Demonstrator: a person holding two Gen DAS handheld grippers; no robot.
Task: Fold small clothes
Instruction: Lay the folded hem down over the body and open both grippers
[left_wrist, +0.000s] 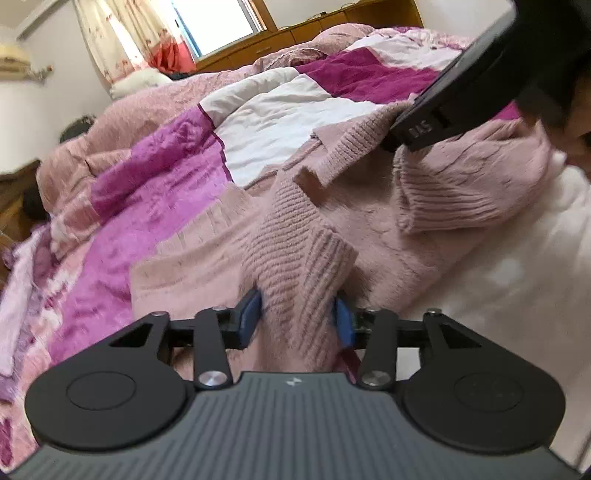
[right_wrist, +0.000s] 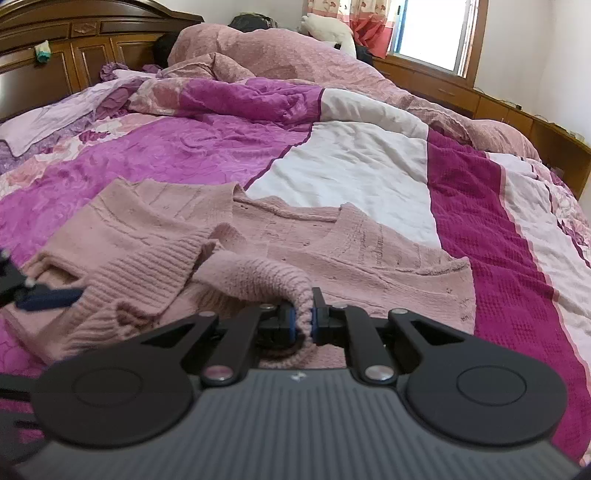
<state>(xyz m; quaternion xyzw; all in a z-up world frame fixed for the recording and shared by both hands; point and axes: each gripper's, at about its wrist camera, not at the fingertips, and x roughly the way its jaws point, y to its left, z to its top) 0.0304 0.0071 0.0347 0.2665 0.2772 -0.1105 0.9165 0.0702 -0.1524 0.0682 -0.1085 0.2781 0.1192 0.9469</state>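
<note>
A small pink knit sweater (right_wrist: 332, 251) lies on the bed, back spread flat, both sleeves drawn over its front. My left gripper (left_wrist: 297, 317) has a ribbed sleeve cuff (left_wrist: 299, 266) between its blue pads, which stand fairly wide apart against the thick knit. My right gripper (right_wrist: 302, 319) is shut on the other sleeve's cuff (right_wrist: 258, 277), held low over the sweater. The sweater also shows in the left wrist view (left_wrist: 443, 206), with the right gripper's body (left_wrist: 461, 85) above it. The left gripper's blue fingers (right_wrist: 48, 297) show at the right wrist view's left edge.
The bed is covered by a rumpled magenta, pink and white patchwork quilt (right_wrist: 351, 158). A dark wooden headboard (right_wrist: 74, 48) stands at the far end, a wooden ledge (right_wrist: 517, 110) and window on the right. A white fluffy cloth (left_wrist: 517, 277) lies beside the sweater.
</note>
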